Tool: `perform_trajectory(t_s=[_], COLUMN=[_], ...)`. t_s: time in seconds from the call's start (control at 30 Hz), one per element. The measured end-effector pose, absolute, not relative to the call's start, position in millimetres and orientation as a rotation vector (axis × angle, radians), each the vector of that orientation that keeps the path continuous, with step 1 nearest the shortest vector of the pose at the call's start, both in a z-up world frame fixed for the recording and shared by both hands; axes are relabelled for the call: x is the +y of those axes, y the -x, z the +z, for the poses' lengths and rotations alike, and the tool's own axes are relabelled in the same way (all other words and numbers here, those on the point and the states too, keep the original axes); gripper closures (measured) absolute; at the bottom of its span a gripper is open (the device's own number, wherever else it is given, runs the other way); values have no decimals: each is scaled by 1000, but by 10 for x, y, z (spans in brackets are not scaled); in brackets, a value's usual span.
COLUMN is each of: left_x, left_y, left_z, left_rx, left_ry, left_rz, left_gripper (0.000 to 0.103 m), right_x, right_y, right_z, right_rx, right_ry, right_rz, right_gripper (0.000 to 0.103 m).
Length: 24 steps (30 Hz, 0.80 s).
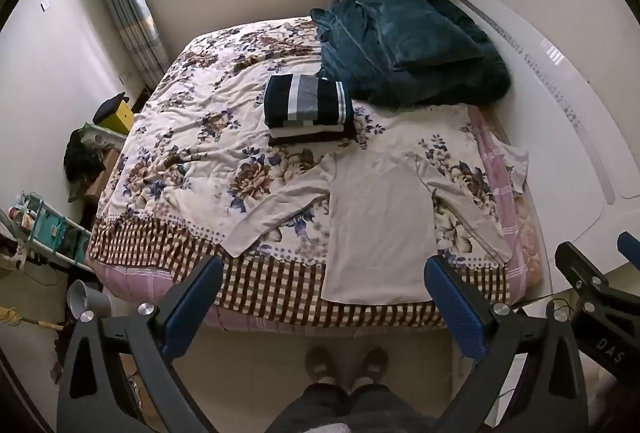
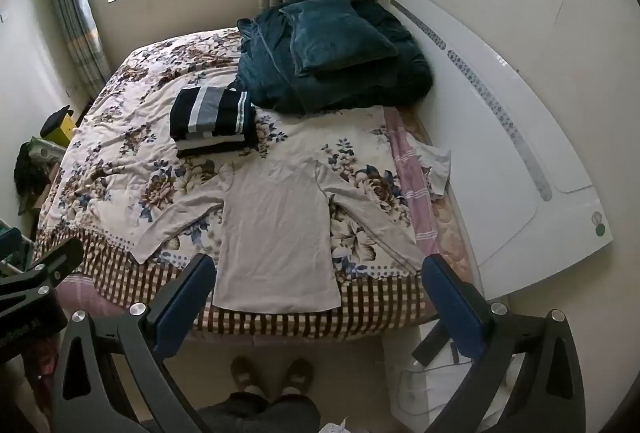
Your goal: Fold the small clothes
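Now the left gripper (image 1: 324, 297) hangs wide open, holding nothing. A pale shirt (image 1: 380, 221) lies flat on the near edge of the bed (image 1: 168, 137), sleeves out. It looks soft and light (grab a sleeve end). Folded clothes (image 1: 308, 105) sit behind, not blocking. Then the right gripper (image 2: 318, 297), open too.

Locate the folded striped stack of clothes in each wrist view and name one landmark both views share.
Left wrist view: the folded striped stack sits just above centre, beyond the spread-out pale shirt.
Right wrist view: the stack sits left of centre, above the shirt.
Shared landmark: the dark teal bedding piled right of the stack.
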State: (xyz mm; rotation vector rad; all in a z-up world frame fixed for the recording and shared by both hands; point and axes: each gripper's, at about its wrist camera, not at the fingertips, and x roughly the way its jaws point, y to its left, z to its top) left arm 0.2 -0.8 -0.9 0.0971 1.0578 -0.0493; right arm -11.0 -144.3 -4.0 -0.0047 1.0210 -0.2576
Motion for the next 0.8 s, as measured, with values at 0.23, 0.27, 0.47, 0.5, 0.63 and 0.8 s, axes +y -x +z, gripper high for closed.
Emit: perform_trajectory(t_s=[0.23,0.27,0.47,0.5,0.63,0.8], left_x=[4,10,-2,10,24,16], left_y=[14,19,6,4,22,24], left_z=[-2,1,45,59,70,72], left_rx=[1045,1044,1043,1042,1043,1041], left_ry=[-90,-89,-92,-91,-91,-88], left_rz=[-55,-52,-53,-53,-56,-53], left_gripper=[0,0,0,0,0,0], right_x=[-1443,-1438,-1395,-1387,-1424,-1387], right_y=[129,133,190,200,153,149], right_z=[-13,-7,8,18,20,39], right_rx=[1019,1018,1021,1020,1021,1024], right_ry=[0,3,-1,-1,0,4], right_rz=[-249,-248,-247,-248,-243,-239], right_gripper=[0,0,0,0,0,0])
